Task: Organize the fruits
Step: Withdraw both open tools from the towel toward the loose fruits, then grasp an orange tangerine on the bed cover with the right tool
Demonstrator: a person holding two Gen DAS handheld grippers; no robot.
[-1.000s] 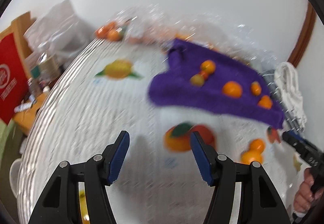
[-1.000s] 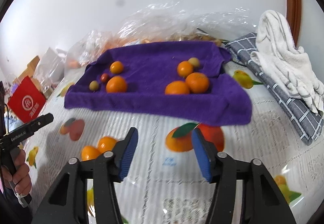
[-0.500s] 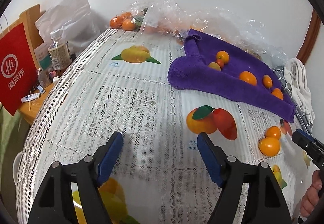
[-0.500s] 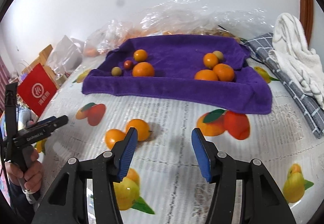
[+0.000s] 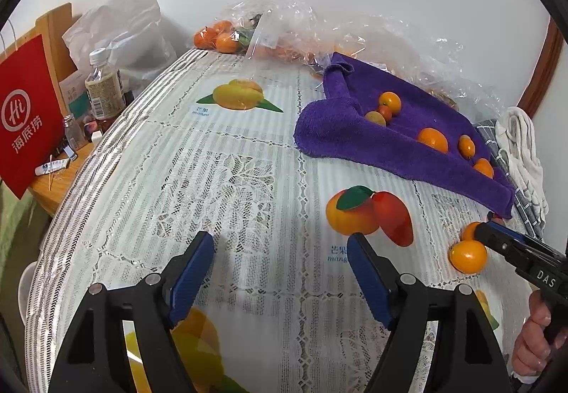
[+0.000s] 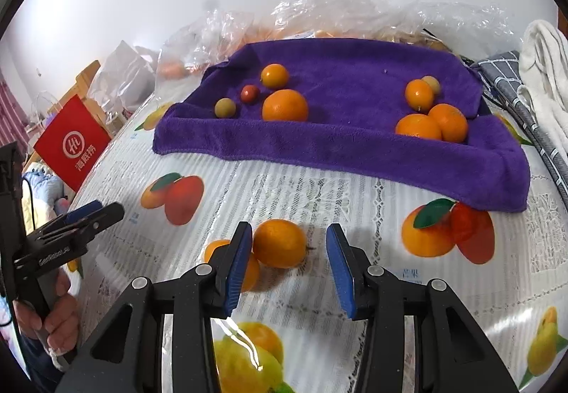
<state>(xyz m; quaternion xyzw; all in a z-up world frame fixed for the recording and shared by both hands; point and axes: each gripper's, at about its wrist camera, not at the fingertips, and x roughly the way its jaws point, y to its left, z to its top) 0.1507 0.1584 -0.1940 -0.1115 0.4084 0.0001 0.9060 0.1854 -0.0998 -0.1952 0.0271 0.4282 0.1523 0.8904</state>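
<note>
Closing in now, my right gripper (image 6: 289, 261) has come forward and down across the fruit-print tablecloth (image 6: 443, 304), and its jaws have just been narrowing. They stand apart, bracketing an orange (image 6: 279, 243): the left pad sits just beside its flank, perhaps brushing it, while the right pad has clear daylight to the fruit. So nothing is gripped yet, I judge; this is the pinch lining up, not the lift.

A second orange (image 6: 216, 251) lies tucked just behind my left finger, touching the first. That is my worry: a squeeze could nudge the pair or catch both.

The fruit between my jaws looks round, glossy, deep orange, with a small dark stem nub on the side towards my right pad. It should sit firm in the pads but roll if I shove it.

My left gripper (image 5: 280, 268) has been widening its jaws and holds nothing; only bare tablecloth lies between its blue pads. It hovers well off to the side of the action.

Ahead of both grippers lies the purple towel (image 6: 355, 141), edges turned up, already holding two clusters of oranges and smaller fruit. In my view these two loose oranges belong up there next. Beyond the towel, crinkled clear plastic bags (image 6: 372, 2).
</note>
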